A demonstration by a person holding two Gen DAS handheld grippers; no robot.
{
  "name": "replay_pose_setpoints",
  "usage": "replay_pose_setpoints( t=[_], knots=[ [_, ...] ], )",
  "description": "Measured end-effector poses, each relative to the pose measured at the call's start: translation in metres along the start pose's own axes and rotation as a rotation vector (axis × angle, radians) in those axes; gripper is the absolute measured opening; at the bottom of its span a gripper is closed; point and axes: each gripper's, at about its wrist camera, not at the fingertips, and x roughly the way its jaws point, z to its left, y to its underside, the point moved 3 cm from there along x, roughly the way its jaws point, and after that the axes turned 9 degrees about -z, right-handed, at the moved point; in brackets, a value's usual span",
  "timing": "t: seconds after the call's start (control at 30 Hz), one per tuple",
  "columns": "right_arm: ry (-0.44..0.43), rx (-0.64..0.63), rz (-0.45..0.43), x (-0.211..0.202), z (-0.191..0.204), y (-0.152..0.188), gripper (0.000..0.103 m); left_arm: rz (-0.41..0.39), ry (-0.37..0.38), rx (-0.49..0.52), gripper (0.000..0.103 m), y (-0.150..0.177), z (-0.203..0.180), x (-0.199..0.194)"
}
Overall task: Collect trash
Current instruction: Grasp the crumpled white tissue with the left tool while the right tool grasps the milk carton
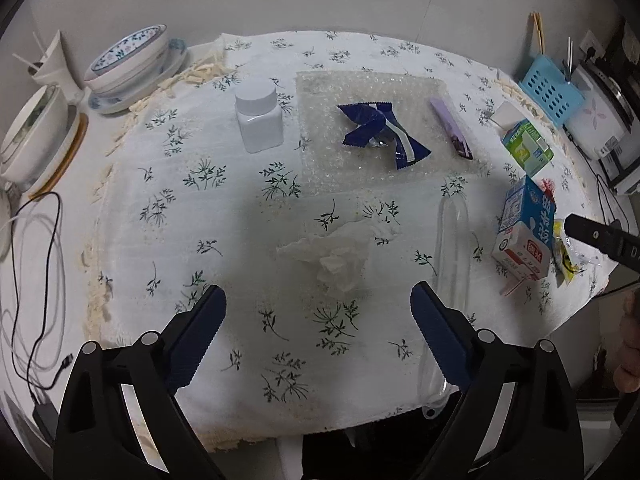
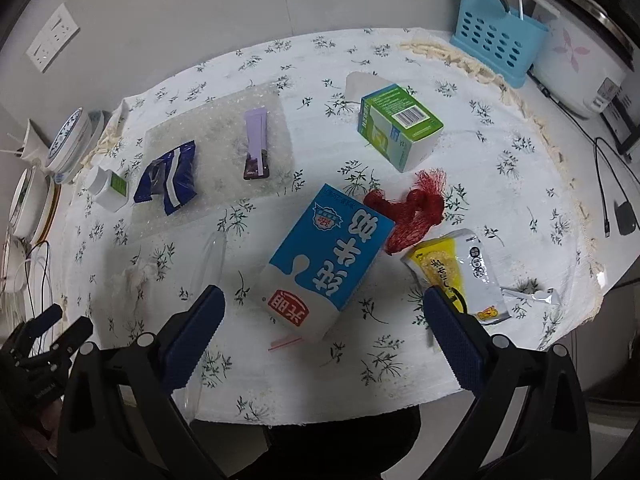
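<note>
the counter [image 2: 500, 184] wears a white cloth printed with small dark sprigs, and the trash lies scattered over it. a sheet of clear bubble wrap [image 1: 400, 84] lies flat toward the back, carrying a crumpled dark blue wrapper with a white stripe [image 1: 380, 132] and, beside it, a slim lilac sachet with a dark end [image 1: 451, 127]. the blue and white milk carton [image 2: 326, 260] lies on its side just ahead of the right gripper [image 2: 323, 300], red label toward the camera, a pink straw poking out at its base. behind it sits a green and white box [image 2: 400, 126], also tipped over, barcode up. a bunched red mesh net [image 2: 412, 212] touches the carton's far corner, and a yellow and white snack packet [image 2: 460, 274] lies just beside the net, near the counter's edge. a long clear plastic sleeve [image 1: 450, 248] stretches toward the front edge. a wadded white tissue [image 1: 340, 252] lies just ahead of the left gripper [image 1: 318, 300]. a small white bottle [image 1: 258, 120] stands upright left of the bubble wrap. both grippers hover with jaws spread wide, grasping nothing.
</note>
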Motion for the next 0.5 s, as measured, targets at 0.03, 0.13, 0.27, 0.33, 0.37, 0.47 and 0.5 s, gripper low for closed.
replay_pose_setpoints(
  t=[0.03,0.13,0.27,0.33,0.37,0.47,0.5],
  knots=[
    [0.008,0.020,0.013,0.007,0.001,-0.002,0.095,0.011,0.008,0.016,0.090,-0.002,0.001,0.009],
    [0.022,0.079,0.052,0.024,0.000,-0.008,0.094,0.040,0.030,0.046,0.087,-0.004,0.003,0.030],
    [0.051,0.146,0.099,0.045,-0.001,-0.012,0.091,0.065,0.058,0.079,0.084,-0.006,0.003,0.049],
    [0.061,0.178,0.120,0.055,-0.002,-0.014,0.090,0.073,0.070,0.088,0.083,-0.006,0.002,0.054],
    [0.067,0.192,0.128,0.058,-0.002,-0.014,0.090,0.077,0.078,0.093,0.082,-0.006,0.001,0.057],
    [0.079,0.228,0.151,0.068,-0.004,-0.015,0.087,0.088,0.097,0.109,0.079,-0.007,-0.002,0.063],
    [0.080,0.238,0.156,0.070,-0.004,-0.015,0.086,0.091,0.101,0.111,0.077,-0.007,-0.003,0.064]
  ],
)
